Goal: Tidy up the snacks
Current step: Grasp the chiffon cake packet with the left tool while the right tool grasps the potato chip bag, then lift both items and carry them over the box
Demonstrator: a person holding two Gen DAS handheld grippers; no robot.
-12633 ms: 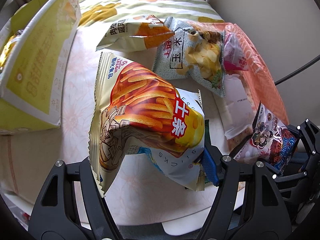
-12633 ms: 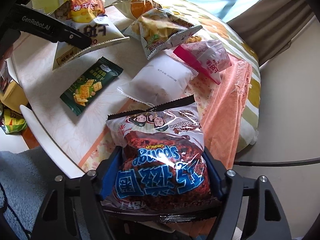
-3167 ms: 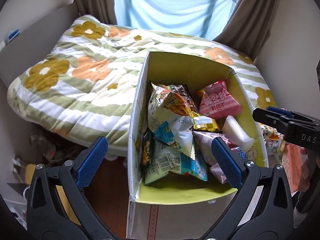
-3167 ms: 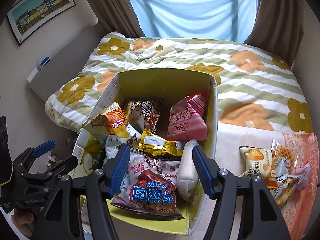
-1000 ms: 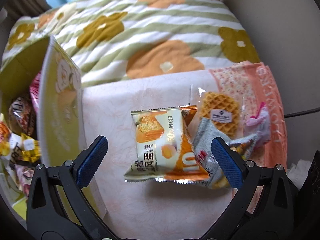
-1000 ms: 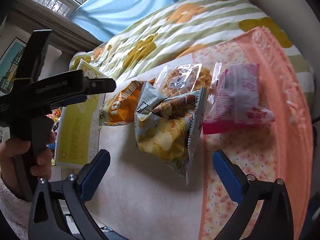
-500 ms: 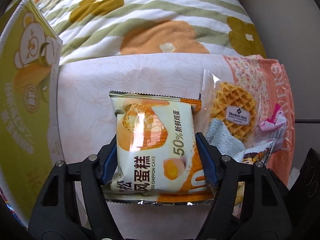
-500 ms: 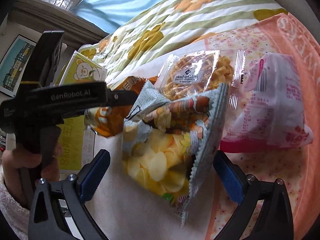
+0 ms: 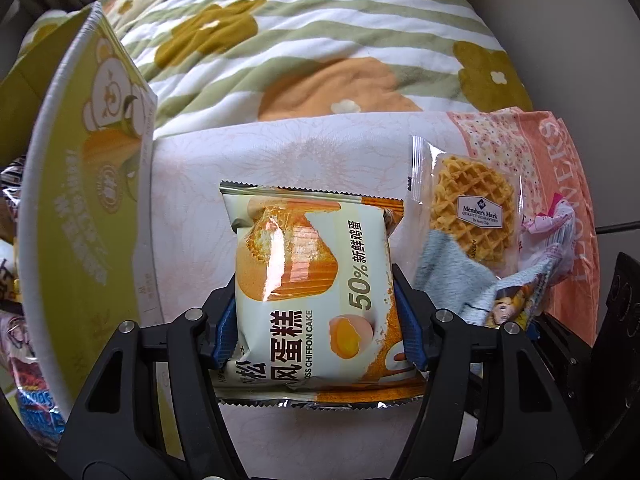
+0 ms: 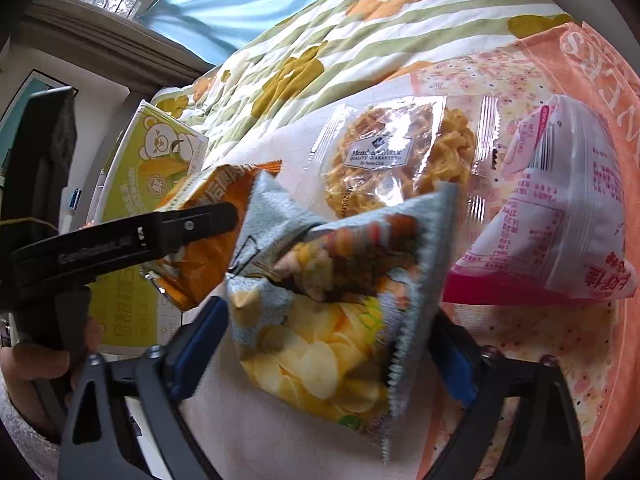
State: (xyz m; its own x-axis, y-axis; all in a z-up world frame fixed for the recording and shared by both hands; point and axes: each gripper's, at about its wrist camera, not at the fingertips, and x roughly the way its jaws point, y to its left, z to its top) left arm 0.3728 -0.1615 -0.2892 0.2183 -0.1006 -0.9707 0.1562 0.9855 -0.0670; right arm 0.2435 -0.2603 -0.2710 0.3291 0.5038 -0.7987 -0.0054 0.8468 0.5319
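Note:
A white and orange chiffon cake packet lies on the white table top, and my left gripper is closing on it, its blue pads pressing both sides. In the right wrist view a grey-blue potato chip bag stands crumpled between the jaws of my right gripper. Those jaws are closing, but the pads stay just clear of the bag. The left gripper's finger crosses the orange cake packet at the left.
A clear waffle packet and a pink and white packet lie behind the chip bag, on a peach cloth. The yellow-green snack box stands at the left. A flowered quilt lies beyond. A hand holds the left gripper.
The left gripper came down over the cake packet and its jaws closed onto it. The right gripper moved in on the chip bag, and its jaws have narrowed around it.

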